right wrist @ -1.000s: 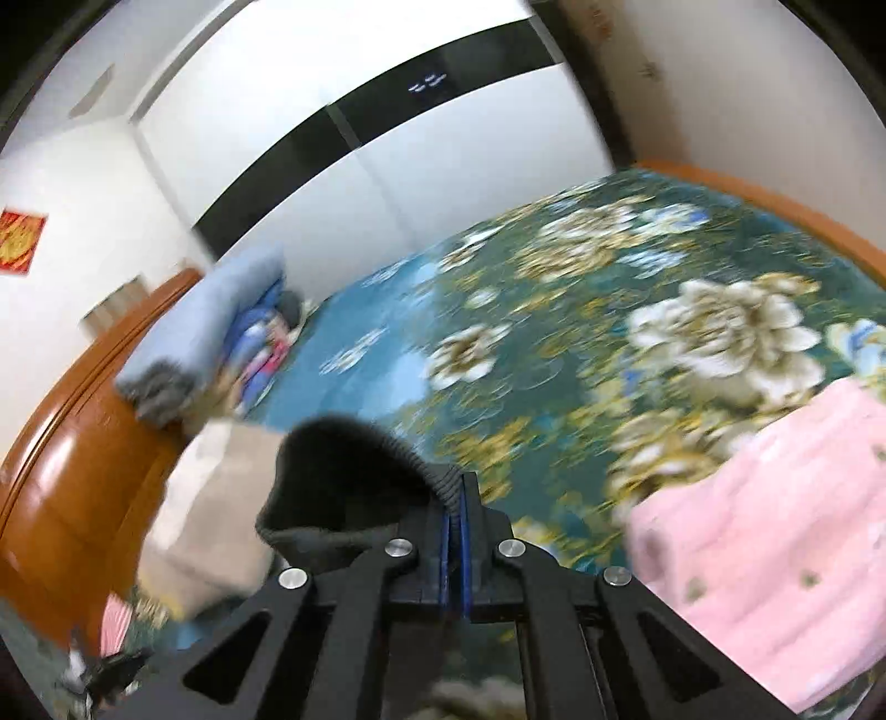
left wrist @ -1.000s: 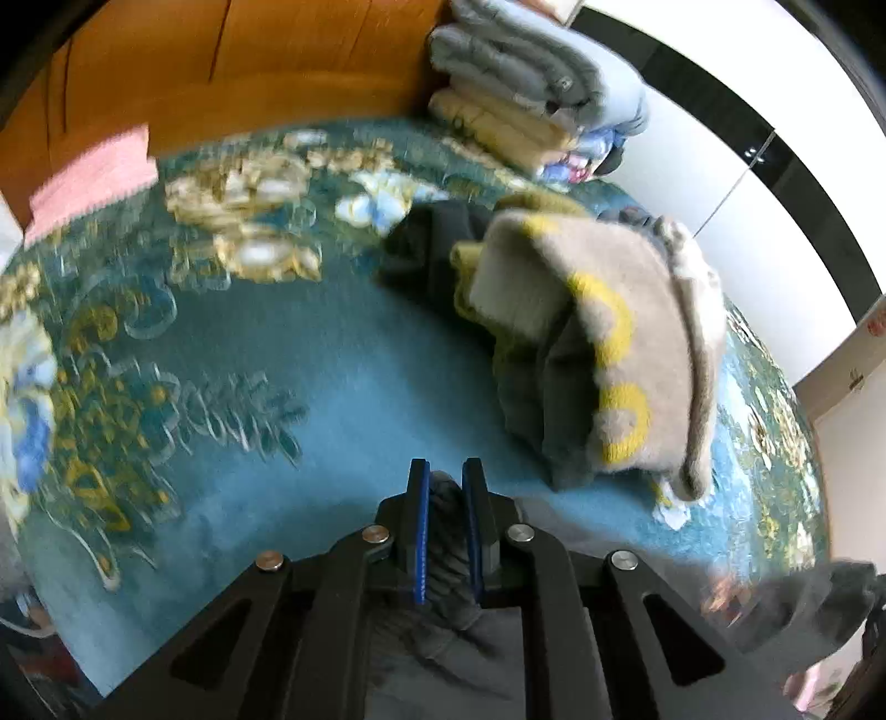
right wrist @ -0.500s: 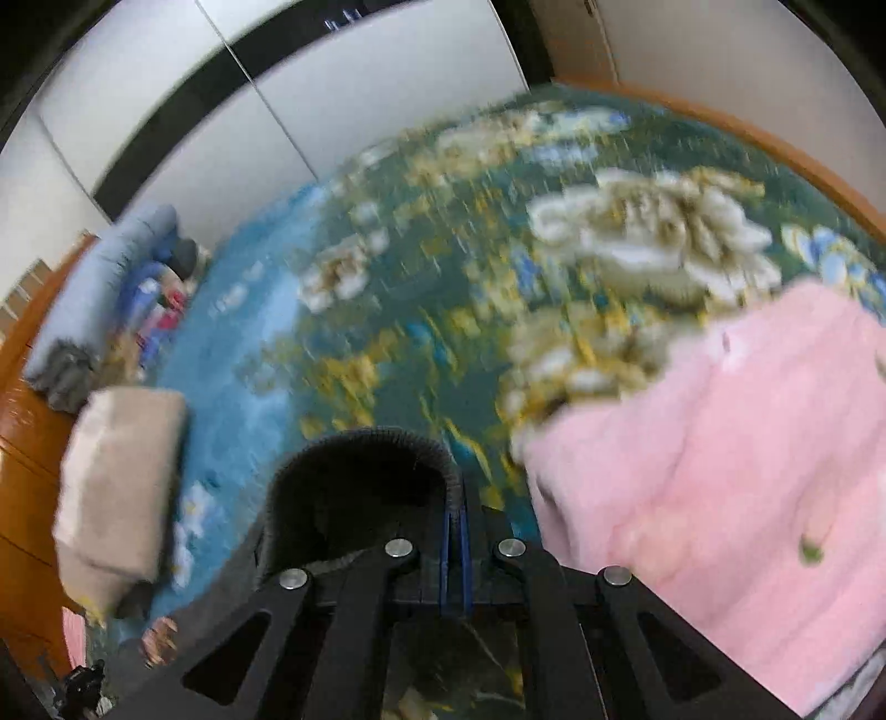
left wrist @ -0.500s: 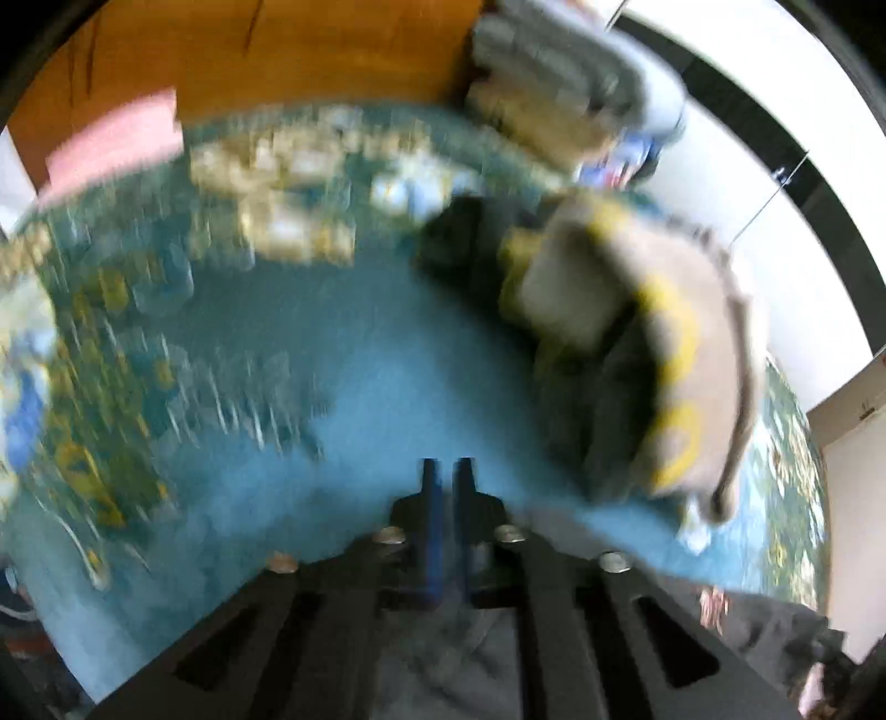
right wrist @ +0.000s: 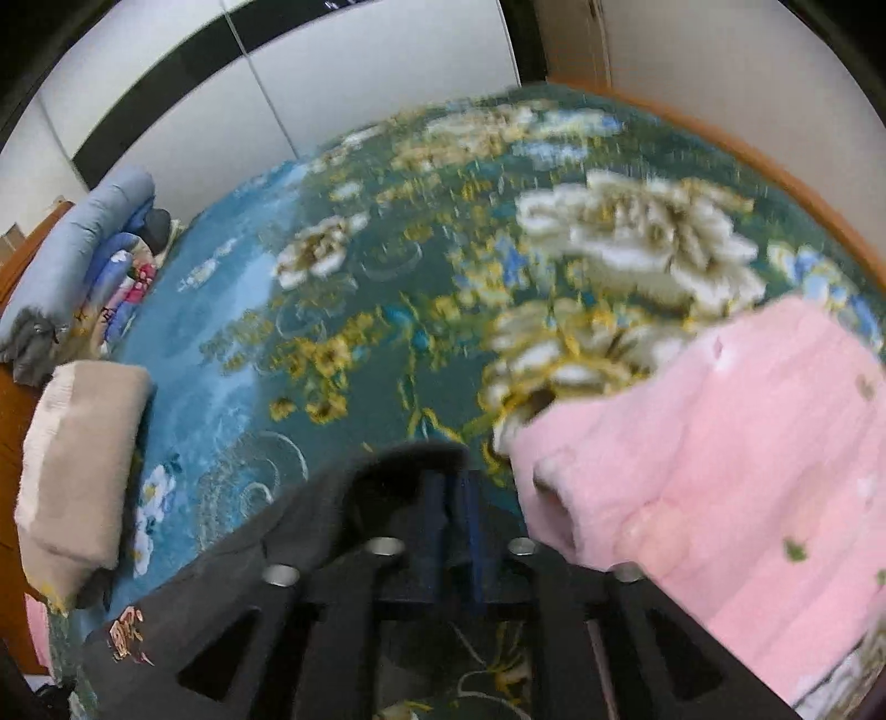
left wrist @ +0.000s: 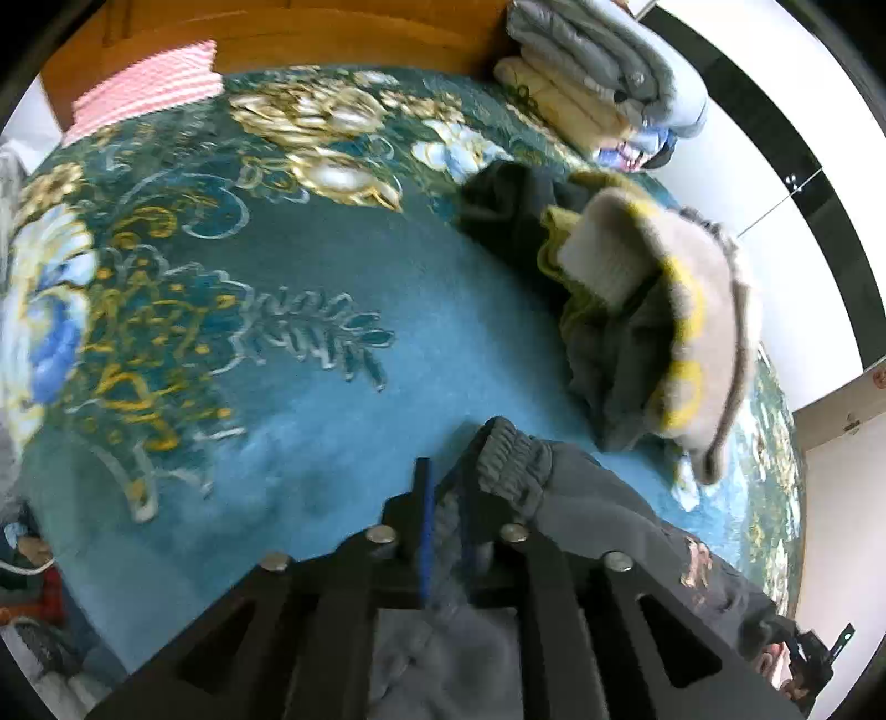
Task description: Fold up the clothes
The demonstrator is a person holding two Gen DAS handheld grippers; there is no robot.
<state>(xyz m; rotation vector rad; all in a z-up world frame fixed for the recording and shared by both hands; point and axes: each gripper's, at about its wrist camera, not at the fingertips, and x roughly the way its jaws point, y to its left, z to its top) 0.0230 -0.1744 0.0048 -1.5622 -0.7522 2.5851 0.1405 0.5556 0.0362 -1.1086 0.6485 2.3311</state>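
Note:
A dark grey garment with a ribbed cuff lies on the blue floral bedspread. My left gripper has its jaws slightly apart with the cuff end between and beside the fingers. In the right wrist view the same grey garment lies low on the left, and my right gripper has its jaws slightly parted at its edge. Whether either still pinches the cloth is unclear.
A folded beige and yellow pile over dark clothes lies right of the left gripper. Stacked quilts sit by the wooden headboard. A pink fleece garment lies right of the right gripper. A folded beige item is at left.
Both grippers came down toward the bedspread with the grey garment. Both pairs of jaws, tight before, now stand slightly apart, and the cuff has slipped to the right of the left fingers.

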